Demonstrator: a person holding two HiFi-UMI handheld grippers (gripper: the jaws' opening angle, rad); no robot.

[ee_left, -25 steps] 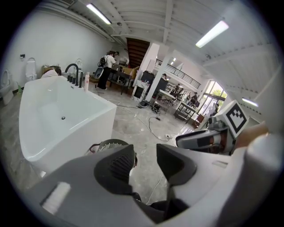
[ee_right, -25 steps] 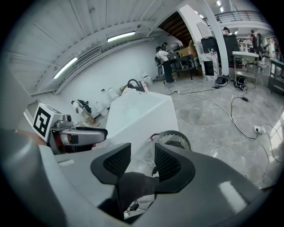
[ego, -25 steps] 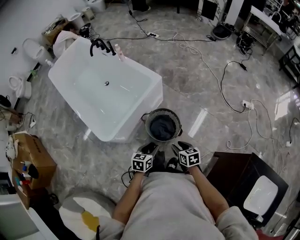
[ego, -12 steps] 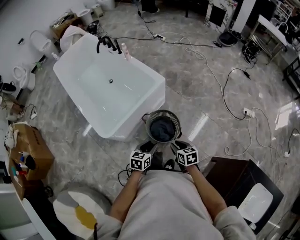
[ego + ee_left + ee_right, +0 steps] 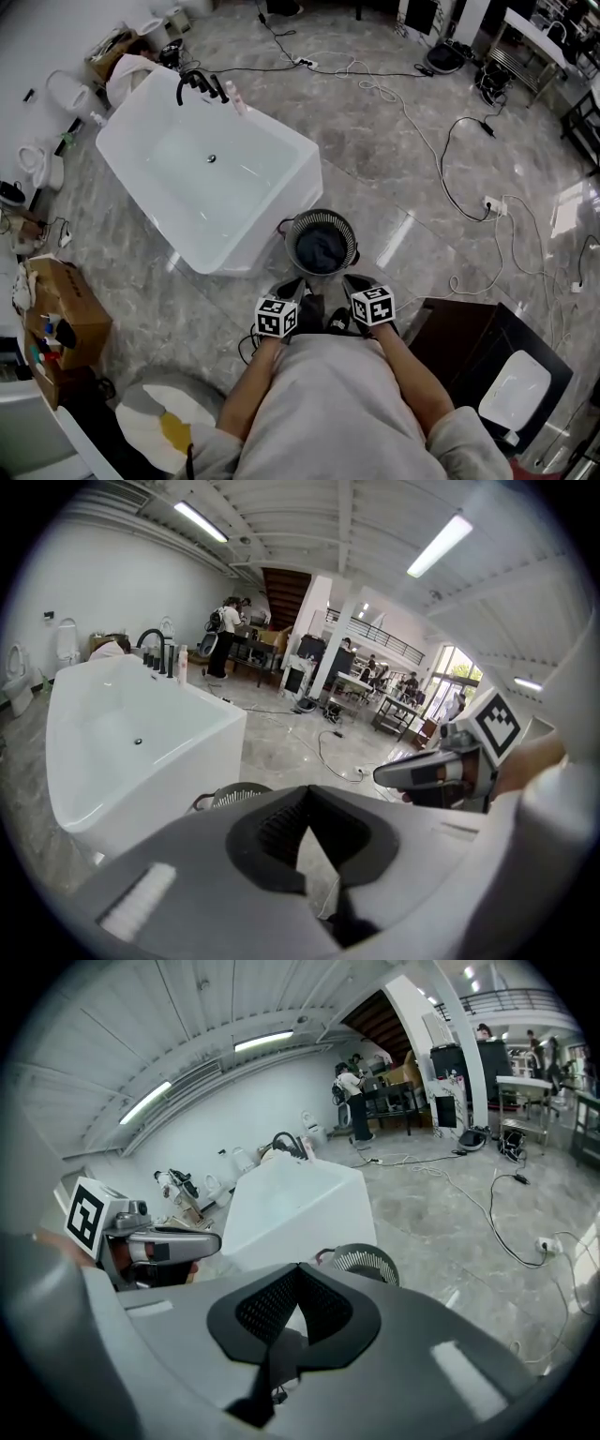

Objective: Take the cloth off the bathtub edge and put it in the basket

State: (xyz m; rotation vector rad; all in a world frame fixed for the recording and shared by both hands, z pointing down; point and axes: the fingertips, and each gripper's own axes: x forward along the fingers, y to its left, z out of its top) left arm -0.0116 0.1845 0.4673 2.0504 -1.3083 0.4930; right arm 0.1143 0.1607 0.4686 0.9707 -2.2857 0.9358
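floor [image 5: 422, 187]: grey marble with cables trailing all over the far and right side, so I'd stay put rather than step around.
bathtub [image 5: 267, 234]: sits left and far of the basket. Its edge looks bare to me, no cloth draped on it anywhere I can see.
basket [image 5: 322, 216]: round, on the floor just right of the tub's near corner.
cloth [image 5: 322, 248]: dark bundle down inside the basket, so I'd call the job pretty much done. Worth a glance that nothing hangs over the rim.
left gripper [image 5: 291, 291]: jaws have just been closing and now meet, with nothing between them.
right gripper [image 5: 354, 281]: same deal, jaws together and empty.
tip: both sit near the basket's near side, so I'd pull them straight back and not clip the rim.
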